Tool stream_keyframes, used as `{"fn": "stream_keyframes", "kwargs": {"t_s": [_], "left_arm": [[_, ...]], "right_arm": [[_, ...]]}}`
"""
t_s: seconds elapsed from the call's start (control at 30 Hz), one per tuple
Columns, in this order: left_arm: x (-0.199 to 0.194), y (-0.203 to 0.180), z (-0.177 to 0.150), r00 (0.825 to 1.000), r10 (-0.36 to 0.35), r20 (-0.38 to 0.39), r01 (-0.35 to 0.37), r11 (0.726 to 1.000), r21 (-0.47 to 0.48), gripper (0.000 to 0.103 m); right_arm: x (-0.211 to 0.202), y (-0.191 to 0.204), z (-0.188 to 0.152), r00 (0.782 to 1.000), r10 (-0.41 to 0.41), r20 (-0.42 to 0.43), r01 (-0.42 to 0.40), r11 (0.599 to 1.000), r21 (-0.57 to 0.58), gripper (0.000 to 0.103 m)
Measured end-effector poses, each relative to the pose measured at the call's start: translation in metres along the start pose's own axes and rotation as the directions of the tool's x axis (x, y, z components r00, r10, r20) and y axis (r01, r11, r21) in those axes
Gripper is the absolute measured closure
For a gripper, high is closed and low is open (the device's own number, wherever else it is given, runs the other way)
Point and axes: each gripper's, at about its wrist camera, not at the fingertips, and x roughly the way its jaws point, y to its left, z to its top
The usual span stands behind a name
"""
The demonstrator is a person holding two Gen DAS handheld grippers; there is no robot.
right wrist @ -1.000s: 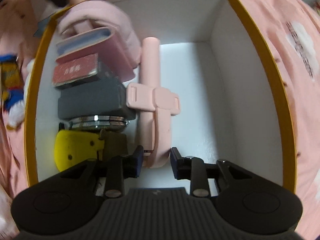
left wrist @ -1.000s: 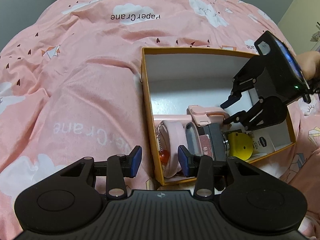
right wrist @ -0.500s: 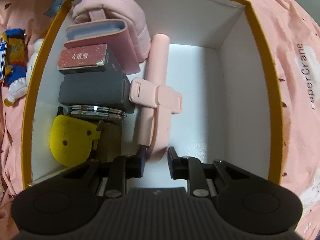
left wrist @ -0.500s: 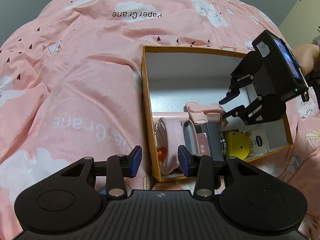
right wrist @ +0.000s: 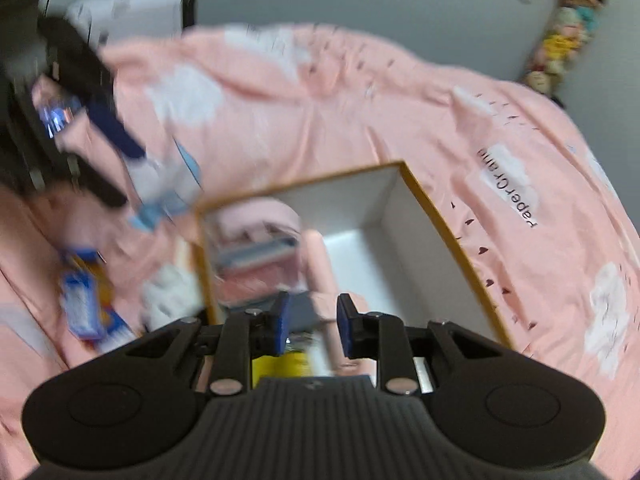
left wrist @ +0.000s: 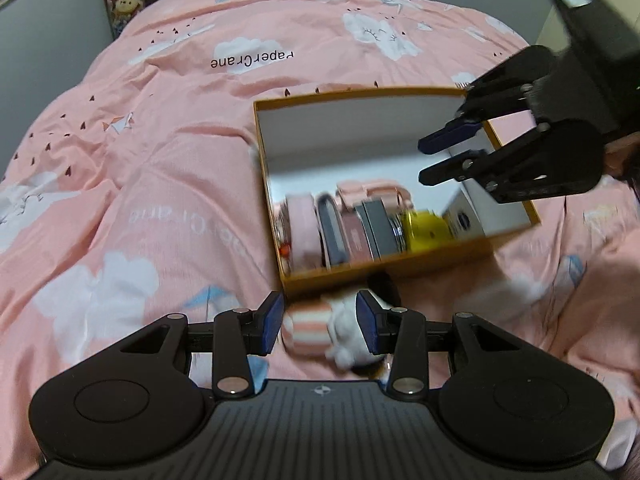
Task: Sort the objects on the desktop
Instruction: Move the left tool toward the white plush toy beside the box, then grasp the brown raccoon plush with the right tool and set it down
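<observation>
Carried the left gripper (left wrist: 320, 320) at 6 o'clock of the left wrist view, jaws released and straddling a striped plush toy (left wrist: 316, 334) on the bed quilt (left wrist: 160, 168); saw no squeeze on the toy, so counted it as not yet grasped. Lined the pads up on either side of the toy, probably to pinch its soft body across the narrow way. Found the toy just outside the near wall of the orange box (left wrist: 400, 270), at 6 o'clock of it, hence only a short carry over the rim. Held the right gripper (left wrist: 426, 162) above the box at 3 o'clock of the same view, empty, jaws narrowly parted and just eased wider, nothing between them; judged it held clear so as to free the box mouth for the left. Showed the box packed along its near side with upright items in a row, among them a yellow item (left wrist: 426, 226), and a pink holder (right wrist: 320, 256) laid lengthwise beside the row, which left the white floor toward 12 o'clock bare for more. Showed a blue and yellow packet (right wrist: 84, 308) on the quilt at 9 o'clock of the right wrist view, outside the box and blurred; judged the sorting well along but unfinished
</observation>
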Motion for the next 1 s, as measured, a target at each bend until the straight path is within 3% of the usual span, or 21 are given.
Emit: {"fn": "stream_keyframes", "kwargs": {"t_s": [0.13,0.2,0.33,0.57,0.87,1.0], "left_arm": [[-0.006,-0.019,-0.033,1.000,0.018,0.023,-0.018,1.000,0.005,0.055],[-0.003,-0.030,-0.048,1.000,0.028,0.014,-0.028,0.999,0.016,0.055],[0.008,-0.044,-0.074,1.000,0.010,-0.023,-0.010,1.000,0.007,0.055],[0.029,-0.046,-0.101,0.992,0.107,-0.073,-0.110,0.994,-0.026,0.055],[0.037,-0.038,-0.112,0.986,0.132,-0.099,-0.138,0.988,-0.067,0.056],[0.040,-0.033,-0.113,0.989,0.104,-0.107,-0.114,0.989,-0.095,0.055]], "right_arm": [[-0.016,0.040,-0.031,0.994,-0.010,0.113,-0.007,0.989,0.145,0.076],[-0.013,0.062,-0.047,0.989,0.004,0.145,-0.036,0.975,0.218,0.071],[-0.003,0.110,-0.076,0.987,0.054,0.151,-0.085,0.974,0.212,0.066],[0.034,0.164,-0.086,0.997,0.051,0.050,-0.049,0.998,-0.027,0.061],[0.077,0.186,-0.069,0.997,0.079,-0.021,-0.082,0.972,-0.221,0.055],[0.090,0.190,-0.063,0.994,0.101,-0.038,-0.108,0.961,-0.256,0.055]]}}
